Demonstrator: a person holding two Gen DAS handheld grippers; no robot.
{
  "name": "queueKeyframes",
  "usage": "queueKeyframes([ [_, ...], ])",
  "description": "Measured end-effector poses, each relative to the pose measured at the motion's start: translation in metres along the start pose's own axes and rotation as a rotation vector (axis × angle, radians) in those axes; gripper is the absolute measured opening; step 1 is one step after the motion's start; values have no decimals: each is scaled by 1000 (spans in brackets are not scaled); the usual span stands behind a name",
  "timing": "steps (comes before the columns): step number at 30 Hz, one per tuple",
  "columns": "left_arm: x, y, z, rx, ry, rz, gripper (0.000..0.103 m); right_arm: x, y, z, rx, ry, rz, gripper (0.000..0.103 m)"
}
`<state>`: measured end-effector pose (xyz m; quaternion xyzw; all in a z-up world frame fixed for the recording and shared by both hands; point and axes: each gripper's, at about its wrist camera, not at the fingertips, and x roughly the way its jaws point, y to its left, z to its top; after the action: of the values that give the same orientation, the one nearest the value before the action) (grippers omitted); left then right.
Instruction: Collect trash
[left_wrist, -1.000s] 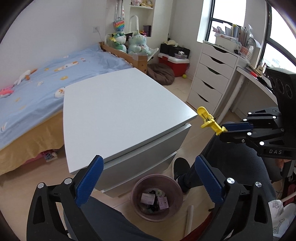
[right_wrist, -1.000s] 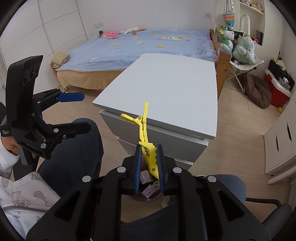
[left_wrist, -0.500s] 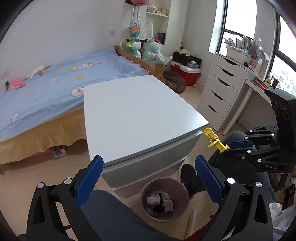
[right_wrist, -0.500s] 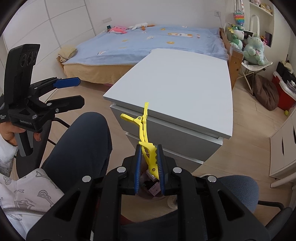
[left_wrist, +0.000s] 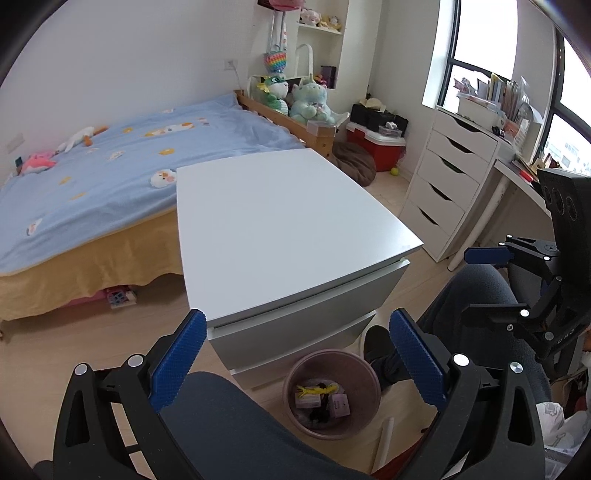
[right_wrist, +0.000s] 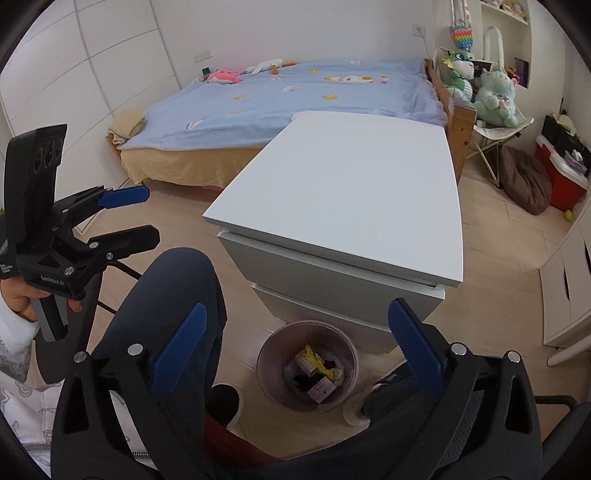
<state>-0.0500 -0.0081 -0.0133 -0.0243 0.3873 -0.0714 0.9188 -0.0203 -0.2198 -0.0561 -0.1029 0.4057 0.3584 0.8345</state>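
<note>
Both grippers are hanging wide apart and holding nothing: the right gripper (right_wrist: 295, 343), whose jaws have just been opening, is hovering over the pink wastebasket (right_wrist: 266, 354), where the yellow hair clip (right_wrist: 314, 360) is lying among other scraps; the left gripper (left_wrist: 295, 354) is idling. Nothing seems left on the white drawer unit (left_wrist: 280, 229).

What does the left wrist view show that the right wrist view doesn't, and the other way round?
Only the left wrist view shows the window and the tall white drawer unit. Only the right wrist view shows the wardrobe doors and the hand gripping the left claw. Both show the bed, the white cabinet, and the yellow clip lying in the pink bin, with both claws open and empty.
</note>
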Motion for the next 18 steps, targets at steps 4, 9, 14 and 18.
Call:
queueKeyframes([
  [4,-1,-1,1,1,-5,0,95,-8,-3,2,22,-37,-59,99],
  [9,-4,-5,6,11,-16,1,95,-15,-12,9,70,-48,-74,99],
  [14,-8,-5,17,20,-35,6,95,-25,-14,22,65,-77,-158,99],
  [18,-10,-7,31,33,-47,15,95,-31,-18,38,69,-112,-163,99],
])
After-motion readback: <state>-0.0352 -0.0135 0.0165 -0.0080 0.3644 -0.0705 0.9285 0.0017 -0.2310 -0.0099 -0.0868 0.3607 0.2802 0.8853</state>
